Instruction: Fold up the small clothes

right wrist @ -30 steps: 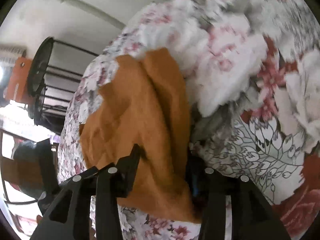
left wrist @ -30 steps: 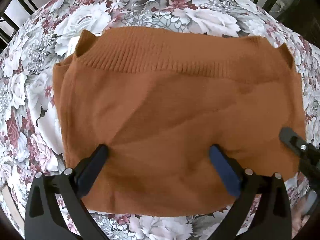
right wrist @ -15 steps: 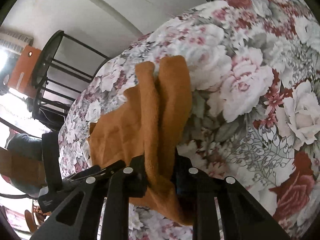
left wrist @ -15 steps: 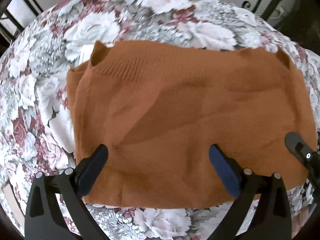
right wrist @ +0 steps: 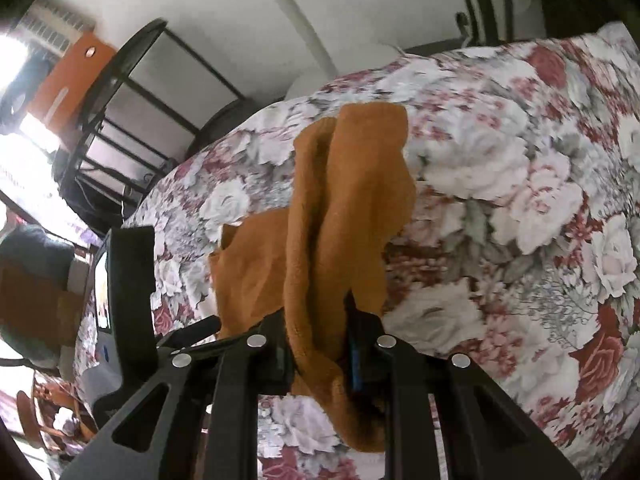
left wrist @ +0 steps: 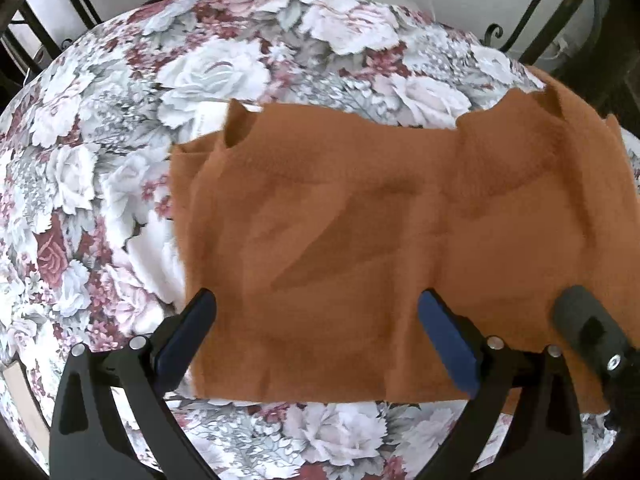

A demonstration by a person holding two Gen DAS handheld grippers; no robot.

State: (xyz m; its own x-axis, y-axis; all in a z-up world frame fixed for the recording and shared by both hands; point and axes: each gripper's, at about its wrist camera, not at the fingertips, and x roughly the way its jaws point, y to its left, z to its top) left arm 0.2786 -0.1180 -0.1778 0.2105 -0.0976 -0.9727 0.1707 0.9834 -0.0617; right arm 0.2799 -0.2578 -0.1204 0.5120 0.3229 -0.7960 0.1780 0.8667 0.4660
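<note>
The right tongs (right wrist: 320,344), having just closed, are gripping and lifting the sweater's (left wrist: 360,248) right edge off the bench (left wrist: 100,160), starting a fold; the left tongs (left wrist: 316,332) are hovering wide and empty.

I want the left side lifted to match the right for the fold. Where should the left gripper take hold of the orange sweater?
Take the orange sweater at its near-left corner, coming down from above with one pad under the near hem. The left gripper hangs open above it, and that edge lies flat on the floral tablecloth. The right gripper already pinches the opposite end.
</note>
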